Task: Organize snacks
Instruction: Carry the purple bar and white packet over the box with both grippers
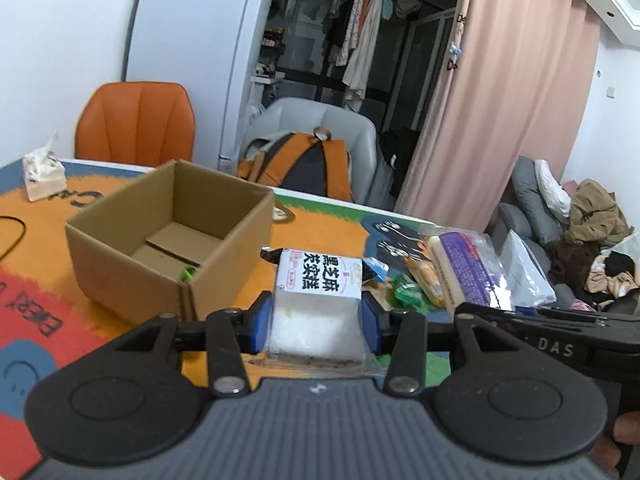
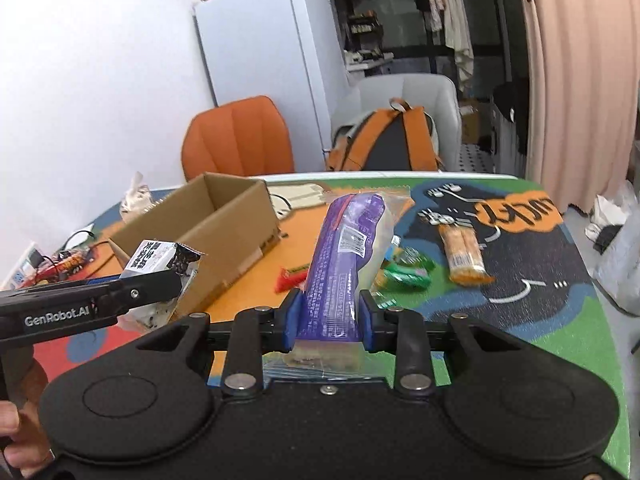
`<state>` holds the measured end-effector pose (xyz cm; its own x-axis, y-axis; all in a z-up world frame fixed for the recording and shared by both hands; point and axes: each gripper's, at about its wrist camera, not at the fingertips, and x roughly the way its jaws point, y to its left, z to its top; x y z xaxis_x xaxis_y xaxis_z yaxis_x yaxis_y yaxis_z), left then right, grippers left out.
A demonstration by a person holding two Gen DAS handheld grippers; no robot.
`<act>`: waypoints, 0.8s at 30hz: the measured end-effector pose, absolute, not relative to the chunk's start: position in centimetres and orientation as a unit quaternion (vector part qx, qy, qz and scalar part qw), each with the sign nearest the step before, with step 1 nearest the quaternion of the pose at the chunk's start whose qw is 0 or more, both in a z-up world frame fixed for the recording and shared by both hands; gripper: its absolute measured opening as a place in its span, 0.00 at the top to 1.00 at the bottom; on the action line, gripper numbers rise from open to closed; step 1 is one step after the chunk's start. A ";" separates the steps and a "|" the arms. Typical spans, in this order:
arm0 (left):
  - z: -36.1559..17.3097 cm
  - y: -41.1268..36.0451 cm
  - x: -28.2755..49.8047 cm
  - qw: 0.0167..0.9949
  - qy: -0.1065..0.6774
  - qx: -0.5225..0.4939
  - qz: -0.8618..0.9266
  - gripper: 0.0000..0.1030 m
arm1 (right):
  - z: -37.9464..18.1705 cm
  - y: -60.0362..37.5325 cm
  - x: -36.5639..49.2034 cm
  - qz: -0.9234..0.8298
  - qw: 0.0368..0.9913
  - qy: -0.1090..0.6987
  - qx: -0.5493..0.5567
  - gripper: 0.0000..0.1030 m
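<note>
Above the tabletop [image 2: 520, 320], the left gripper [image 1: 316, 320] fingers clamp a white snack pack [image 1: 318, 296]. The right gripper [image 2: 329, 316] fingers pinch a purple snack pack [image 2: 344, 260], beside the cardboard box [image 1: 160, 248].

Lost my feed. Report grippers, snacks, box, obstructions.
Left gripper shut on white sesame-cake pack. Right gripper shut on purple snack pack. Cardboard box open, nothing blocking it. Loose snacks on table.

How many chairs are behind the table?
2: an orange chair at the left, a grey chair at the right holding a backpack. More may be hidden.
</note>
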<state>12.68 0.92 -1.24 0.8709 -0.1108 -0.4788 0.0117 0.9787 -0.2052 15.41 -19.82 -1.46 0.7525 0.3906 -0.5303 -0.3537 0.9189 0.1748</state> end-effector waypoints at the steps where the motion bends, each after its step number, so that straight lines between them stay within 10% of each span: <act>1: -1.1 1.3 12.7 0.962 0.250 -0.101 -0.030 0.57 | -1.3 -19.6 15.5 0.201 0.936 0.288 0.031 0.71; 24: 0.3 9.8 14.5 0.961 0.238 -0.136 0.044 0.57 | 0.1 -11.9 18.0 0.270 0.923 0.274 0.011 0.71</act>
